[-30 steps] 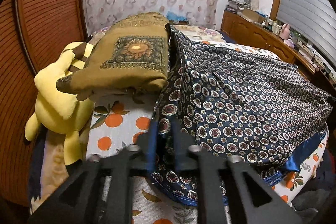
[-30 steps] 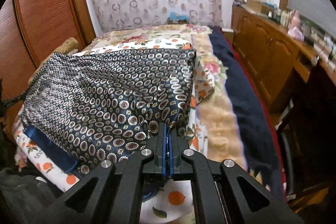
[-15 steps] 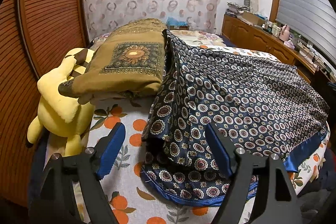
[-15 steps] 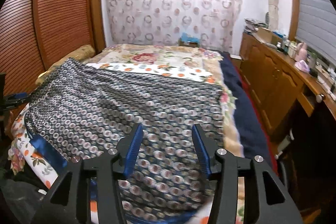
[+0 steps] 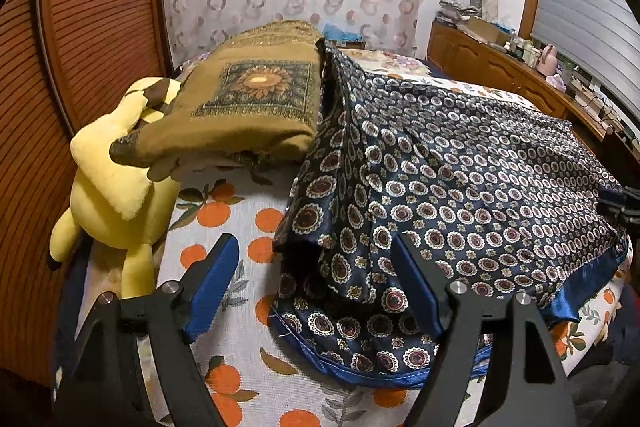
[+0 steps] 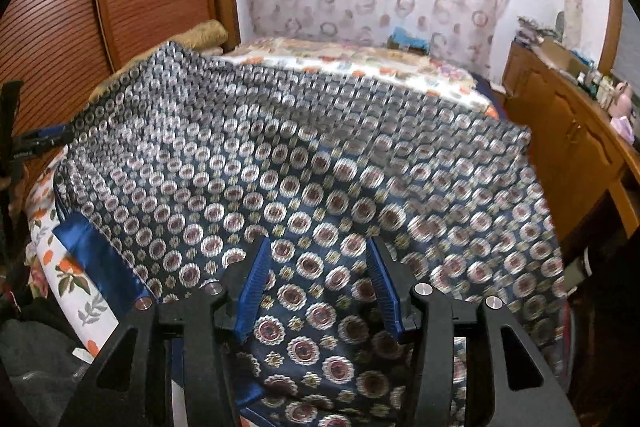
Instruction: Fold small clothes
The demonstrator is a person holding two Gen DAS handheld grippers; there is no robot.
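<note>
Both tongs are open and hold nothing, so the cloth can lie flat. The left tongs [image 5: 314,283] hang over its near corner. The right tongs [image 6: 318,283] hang over its middle. The dark dotted cloth [image 5: 460,195] lies folded over on the bed [image 5: 224,359], from 6 to 2 o'clock. At 11 o'clock sit a yellow plush toy [image 5: 108,199] and a brown blanket [image 5: 248,103].

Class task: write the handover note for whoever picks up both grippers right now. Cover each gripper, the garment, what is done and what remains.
Left gripper: open, holding nothing, at the garment's near left corner.
Right gripper: open, holding nothing, over the cloth.
Both jaws have just been opening.
Navy patterned satin garment: on the orange-print bedsheet, doubled over, blue hem showing, left edge against the folded brown blanket.
Done: one fold laid and released.
Left: probably regrip, fold smaller, smooth.
</note>
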